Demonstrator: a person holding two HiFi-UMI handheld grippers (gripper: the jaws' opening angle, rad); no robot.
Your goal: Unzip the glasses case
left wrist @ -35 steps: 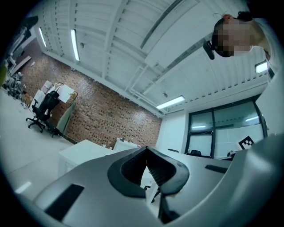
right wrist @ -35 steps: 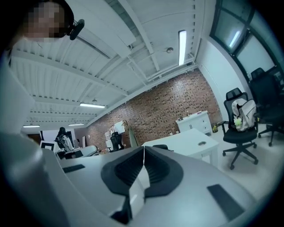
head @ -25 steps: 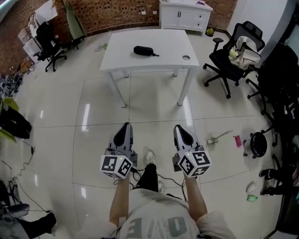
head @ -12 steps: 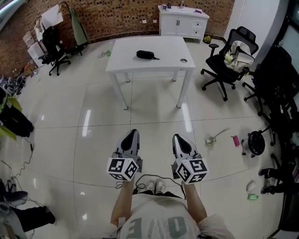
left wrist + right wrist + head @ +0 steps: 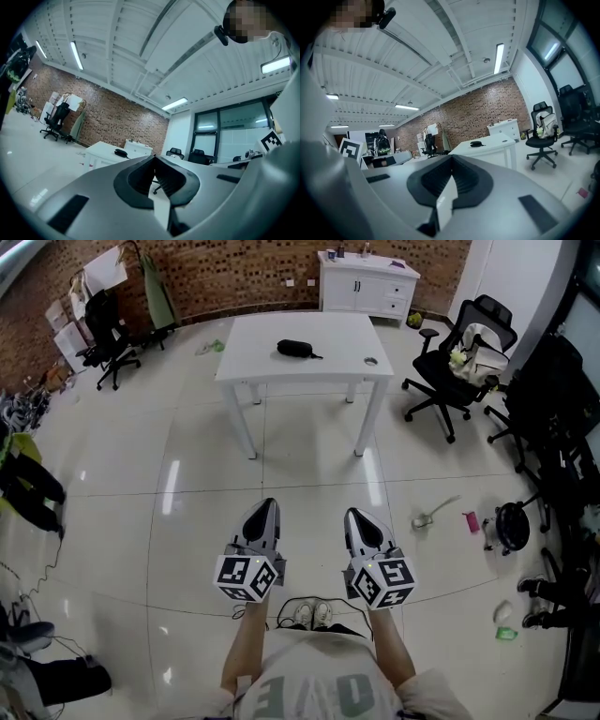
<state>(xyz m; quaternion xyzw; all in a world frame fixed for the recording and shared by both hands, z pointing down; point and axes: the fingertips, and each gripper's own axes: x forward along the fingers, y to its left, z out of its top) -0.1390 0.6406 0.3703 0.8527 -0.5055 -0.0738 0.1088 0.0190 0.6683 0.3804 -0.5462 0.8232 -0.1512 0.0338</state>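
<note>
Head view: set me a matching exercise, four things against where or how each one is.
Things:
1 glasses case
2 white cabinet
3 black office chair
4 right gripper

Places or states:
A against the brick wall
B shut and empty, above the floor
C on the white table
D right of that table, pale bag on its seat

Pairs: 1-C, 2-A, 3-D, 4-B.

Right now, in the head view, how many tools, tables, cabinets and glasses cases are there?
Grey hand-held tools: 2 (left tool, right tool)
White rectangular table: 1
White low cabinet: 1
Black oblong glasses case: 1
Total: 5
</note>
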